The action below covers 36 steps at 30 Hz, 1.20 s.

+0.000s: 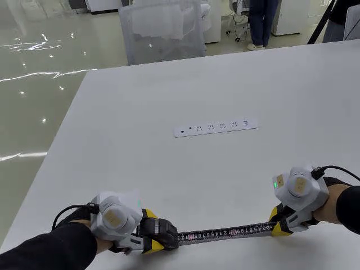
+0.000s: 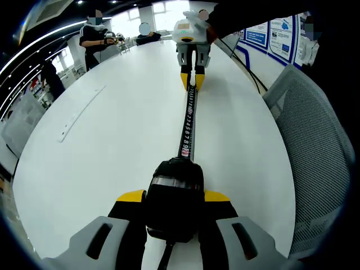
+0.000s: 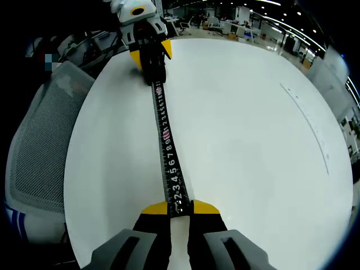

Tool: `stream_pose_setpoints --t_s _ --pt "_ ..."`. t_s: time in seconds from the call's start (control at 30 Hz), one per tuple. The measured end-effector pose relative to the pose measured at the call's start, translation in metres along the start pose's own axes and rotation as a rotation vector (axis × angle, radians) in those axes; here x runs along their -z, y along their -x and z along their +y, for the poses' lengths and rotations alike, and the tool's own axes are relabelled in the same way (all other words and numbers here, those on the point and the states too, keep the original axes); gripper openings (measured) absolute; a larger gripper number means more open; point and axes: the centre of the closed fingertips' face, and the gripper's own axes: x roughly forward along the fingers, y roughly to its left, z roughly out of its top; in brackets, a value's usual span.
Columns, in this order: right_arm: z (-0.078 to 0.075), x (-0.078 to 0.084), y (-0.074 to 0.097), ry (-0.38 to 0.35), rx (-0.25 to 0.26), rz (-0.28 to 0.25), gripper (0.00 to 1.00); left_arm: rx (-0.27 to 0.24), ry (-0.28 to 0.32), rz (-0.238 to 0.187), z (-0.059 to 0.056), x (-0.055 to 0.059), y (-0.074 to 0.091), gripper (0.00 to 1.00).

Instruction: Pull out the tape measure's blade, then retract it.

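Left hand-held gripper [image 1: 153, 230] clamps tape measure case [image 1: 162, 229] at near edge of surface [image 1: 225, 169], right hand-held gripper [image 1: 277, 223] pinches blade [image 1: 225, 232] tip; best pull straight & level w/ case firm, then feed back slow.

Two grippers: left gripper [image 1: 153, 230], right gripper [image 1: 277, 222]. One tape measure [image 2: 175, 194], one blade [image 1: 228, 232] drawn from it. One table [image 1: 225, 79]. One power strip [image 1: 216, 127]. Two mesh chairs: far chair [image 1: 163, 31], near chair [image 2: 320, 140]. Head view: one standing person [image 1: 260, 19]. Left gripper view: two people [image 2: 95, 39] beyond the table
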Motion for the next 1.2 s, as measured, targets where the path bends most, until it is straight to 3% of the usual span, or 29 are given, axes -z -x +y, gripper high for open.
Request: stream_pose_setpoints --t_s 0.5,1.03,1.2 --pt "-0.002 0.01 0.006 -0.01 0.009 0.008 0.05 -0.001 -0.006 -0.002 0.0 0.001 0.0 0.3" --pt "-0.001 0.01 0.006 -0.024 0.01 0.007 0.06 -0.002 -0.007 -0.005 0.0 0.0 0.0 0.3" --pt "-0.001 0.01 0.005 0.053 0.029 0.042 0.08 -0.016 -0.011 -0.009 -0.001 -0.001 0.0 0.3"
